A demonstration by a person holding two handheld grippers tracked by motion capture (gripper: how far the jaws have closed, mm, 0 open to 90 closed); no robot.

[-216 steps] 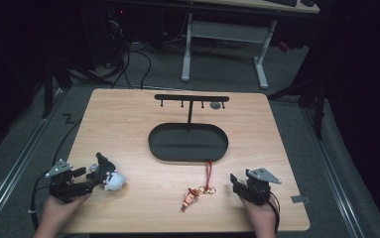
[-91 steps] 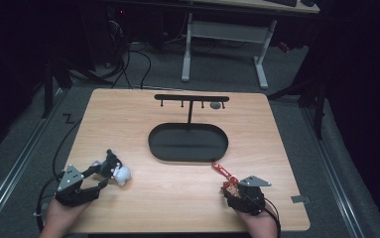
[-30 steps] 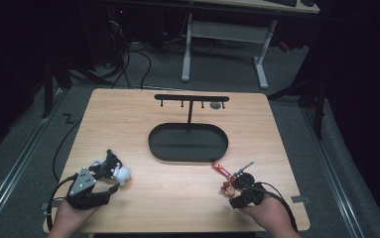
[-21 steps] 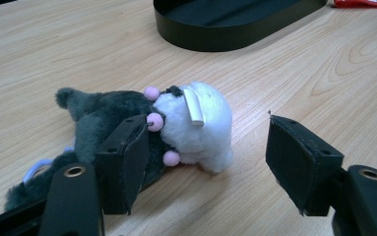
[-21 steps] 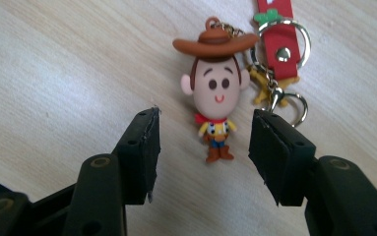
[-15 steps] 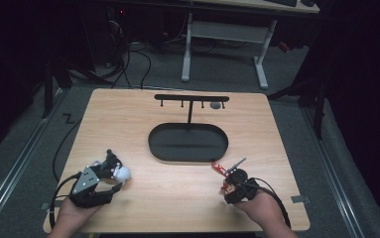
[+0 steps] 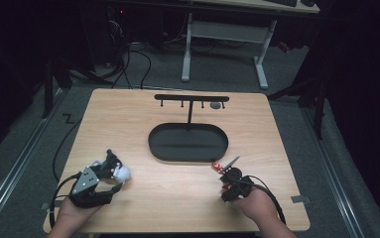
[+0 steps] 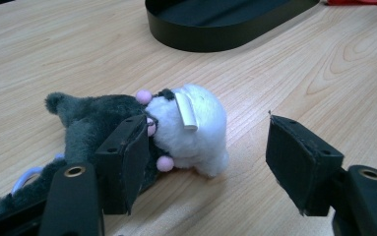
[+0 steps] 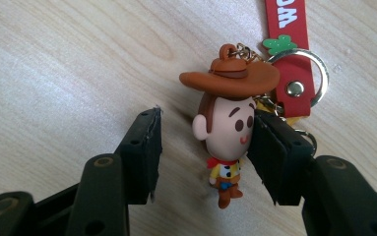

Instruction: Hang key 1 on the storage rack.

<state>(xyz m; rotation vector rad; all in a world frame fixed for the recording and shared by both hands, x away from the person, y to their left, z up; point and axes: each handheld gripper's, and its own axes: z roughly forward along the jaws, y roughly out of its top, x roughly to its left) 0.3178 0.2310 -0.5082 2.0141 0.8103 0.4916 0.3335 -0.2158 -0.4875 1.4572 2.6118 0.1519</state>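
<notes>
High view, surface: we see a light wooden surface [image 7: 177, 198] with a black oval tray [image 7: 188, 143] near its middle and a black T-shaped rack [image 7: 191, 99] standing behind the tray.
High view, left gripper: we find the left gripper [image 7: 109, 174] at the near left corner, held by a hand [image 7: 71, 218], with a small plush toy [image 7: 118, 171] at its jaws.
High view, right gripper: we find the right gripper [image 7: 227, 174] at the near right, held by a hand [image 7: 259, 213], just in front of the tray's right end, with a red strap [image 7: 217, 166] showing at its tip.

Left gripper view, jaws: we see the jaws spread wide; the left one touches the toy's dark side, the right one stands well apart from it.
Left gripper view, toy: the plush toy [image 8: 176, 128] lies on its side on the wood, white head with pink dots, grey-black body behind; the tray [image 8: 225, 24] lies beyond it.

Right gripper view, jaws: we see the jaws open around a cowboy keychain figure [image 9: 228, 132]; the right one is against its cheek, the left one just clear of it.
Right gripper view, keychain: the figure lies flat on the wood, brown hat away from the camera, joined by a metal ring [image 9: 299, 78] to the red strap [image 9: 287, 29].
</notes>
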